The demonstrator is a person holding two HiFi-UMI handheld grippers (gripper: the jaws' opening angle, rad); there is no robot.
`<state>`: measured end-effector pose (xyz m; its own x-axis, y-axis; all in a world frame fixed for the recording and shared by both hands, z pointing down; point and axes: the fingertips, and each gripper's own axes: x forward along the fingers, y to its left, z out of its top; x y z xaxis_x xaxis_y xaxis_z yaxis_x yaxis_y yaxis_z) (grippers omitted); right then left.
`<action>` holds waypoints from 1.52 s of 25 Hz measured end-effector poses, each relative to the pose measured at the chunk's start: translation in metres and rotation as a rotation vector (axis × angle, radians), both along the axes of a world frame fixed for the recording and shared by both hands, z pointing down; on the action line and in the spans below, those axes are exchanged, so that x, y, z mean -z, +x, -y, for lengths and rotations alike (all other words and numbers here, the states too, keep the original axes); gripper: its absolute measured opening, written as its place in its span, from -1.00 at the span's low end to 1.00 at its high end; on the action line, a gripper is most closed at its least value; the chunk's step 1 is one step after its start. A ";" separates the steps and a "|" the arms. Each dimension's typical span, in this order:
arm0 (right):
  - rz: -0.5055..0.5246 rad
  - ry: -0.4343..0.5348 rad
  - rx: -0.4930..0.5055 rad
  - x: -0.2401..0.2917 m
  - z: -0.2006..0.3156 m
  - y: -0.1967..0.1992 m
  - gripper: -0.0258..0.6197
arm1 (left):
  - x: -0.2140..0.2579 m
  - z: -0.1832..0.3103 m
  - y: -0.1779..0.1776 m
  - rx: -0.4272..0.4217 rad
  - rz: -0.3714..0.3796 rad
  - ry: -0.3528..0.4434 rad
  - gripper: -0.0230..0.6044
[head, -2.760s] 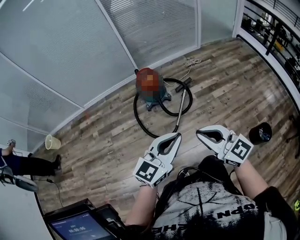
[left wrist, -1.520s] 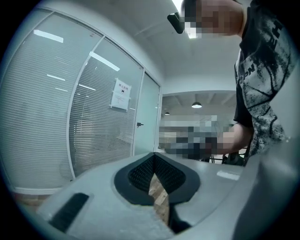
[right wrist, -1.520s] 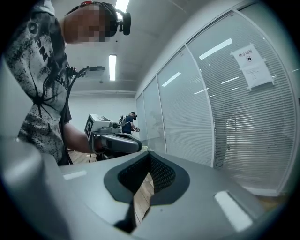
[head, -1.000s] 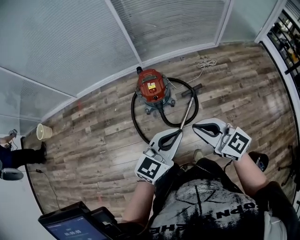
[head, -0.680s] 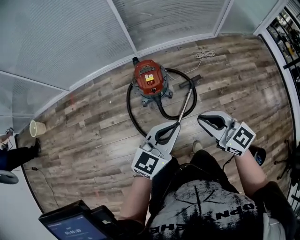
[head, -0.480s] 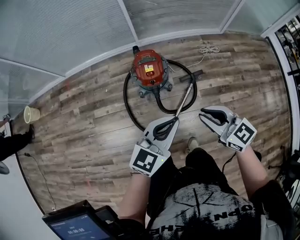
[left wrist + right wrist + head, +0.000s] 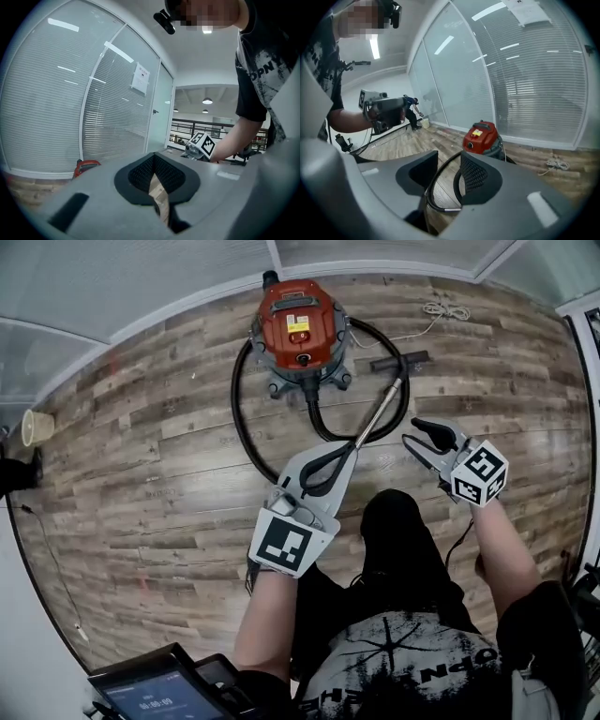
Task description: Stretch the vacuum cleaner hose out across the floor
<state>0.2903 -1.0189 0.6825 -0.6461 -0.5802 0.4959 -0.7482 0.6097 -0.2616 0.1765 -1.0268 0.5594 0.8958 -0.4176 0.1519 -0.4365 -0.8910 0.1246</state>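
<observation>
Left gripper (image 7: 347,453), jaws pressed together on nothing, hangs over the wood-plank floor (image 7: 141,484). Just to its right is the right gripper (image 7: 410,430), its jaws opening with nothing between them and only floor and hose showing through the gap. The black hose (image 7: 233,404) lies in loops around the red vacuum cleaner (image 7: 300,324), which stands close to the foot of the glass partition (image 7: 141,277). A metal wand (image 7: 380,416) runs at a slant from the hose toward the floor nozzle (image 7: 401,361), which lies just right of the canister. A coiled white cord (image 7: 446,309) lies beyond the nozzle, near the partition. Left of the canister, bare planks run out to a pale wastebasket (image 7: 33,427) and a thin cable (image 7: 49,554) by the room's edge. To the right, open floor reaches the wall base.
</observation>
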 end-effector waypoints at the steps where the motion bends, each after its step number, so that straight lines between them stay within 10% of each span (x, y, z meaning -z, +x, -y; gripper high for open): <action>1: -0.010 -0.018 -0.008 -0.033 0.004 0.006 -0.43 | -0.020 0.007 -0.003 0.023 -0.013 -0.009 -0.92; 15: -0.025 -0.300 -0.119 -0.423 0.039 0.068 -0.33 | -0.254 0.032 0.004 0.094 0.219 0.087 -0.92; 20: -0.033 -0.440 -0.172 -0.500 0.032 0.086 -0.30 | -0.273 0.023 -0.017 0.249 0.193 -0.014 -0.92; 29: 0.170 -0.577 -0.395 -0.552 0.052 0.094 -0.22 | -0.303 -0.003 -0.051 0.250 0.421 -0.014 -0.92; 34: 0.248 -0.573 -0.537 -0.561 0.055 0.107 -0.63 | -0.307 -0.011 -0.057 0.259 0.443 -0.028 -0.92; 38: 0.332 -0.587 -0.589 -0.562 0.053 0.103 -0.33 | -0.312 -0.019 -0.063 0.267 0.469 -0.024 -0.92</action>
